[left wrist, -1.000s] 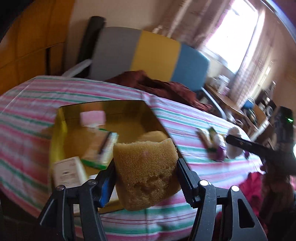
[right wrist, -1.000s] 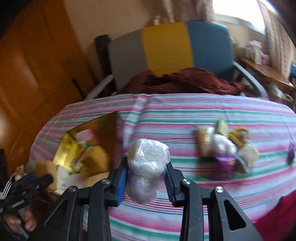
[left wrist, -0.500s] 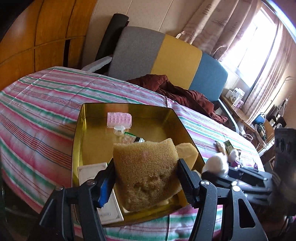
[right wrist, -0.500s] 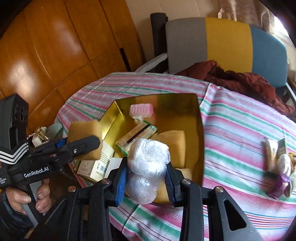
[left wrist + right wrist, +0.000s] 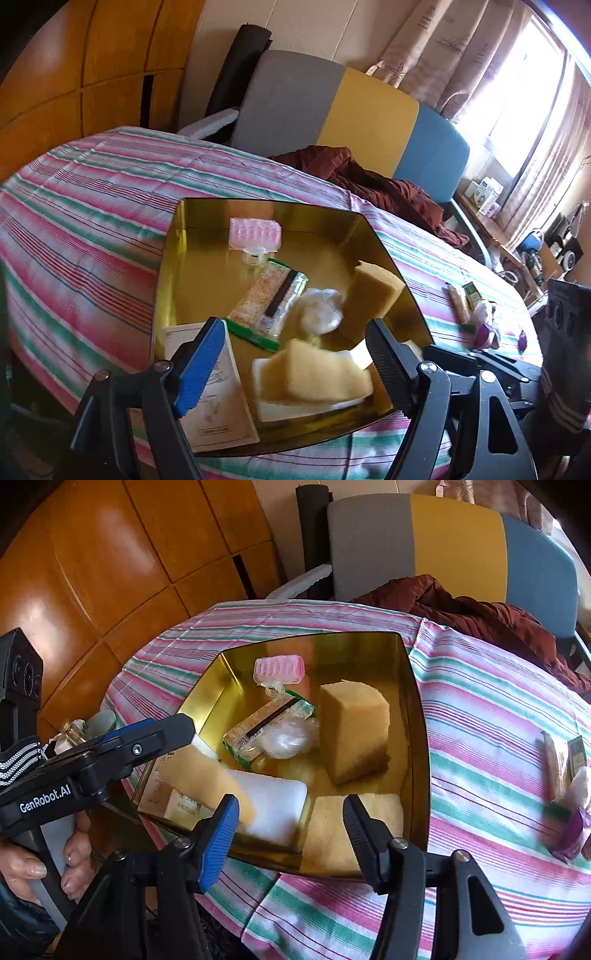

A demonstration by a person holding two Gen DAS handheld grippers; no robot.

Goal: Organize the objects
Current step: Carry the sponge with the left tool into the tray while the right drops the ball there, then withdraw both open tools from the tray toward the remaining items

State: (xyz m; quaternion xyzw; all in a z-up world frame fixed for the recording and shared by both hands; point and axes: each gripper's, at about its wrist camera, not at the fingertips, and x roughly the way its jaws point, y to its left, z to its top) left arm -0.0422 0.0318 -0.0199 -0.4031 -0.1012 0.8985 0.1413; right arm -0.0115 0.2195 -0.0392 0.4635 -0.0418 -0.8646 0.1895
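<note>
Hovering over the gold tin point(image 5: 173, 266) on the striped tabletop point(image 5: 491, 716), both claws stand released with nothing between their pads. The left claw point(image 5: 295, 354) has just been opening, and the yellow sponge point(image 5: 317, 373) it was carrying lies blurred below its fingers, on a white foam block point(image 5: 277, 805) at the near edge of the tin. The right claw point(image 5: 290, 834) has also just been opening; the clear plastic-wrapped ball point(image 5: 288, 738) now rests in the middle of the tin, touching a green-edged snack packet point(image 5: 258, 723) on one side and close beside a tall upright sponge block point(image 5: 354, 731) on the other. A pink hair roller point(image 5: 279, 670) lies toward the far wall of the tin, and a flat yellow sponge point(image 5: 384, 805) sits in the near corner under the right claw. A white box point(image 5: 218, 406) leans in the near left corner in the left wrist view. Out on the tabletop, well apart from the tin, a small heap of wrapped items point(image 5: 569, 775) remains. A hand point(image 5: 44, 864) grips the left claw's handle at the lower left of the right wrist view.
</note>
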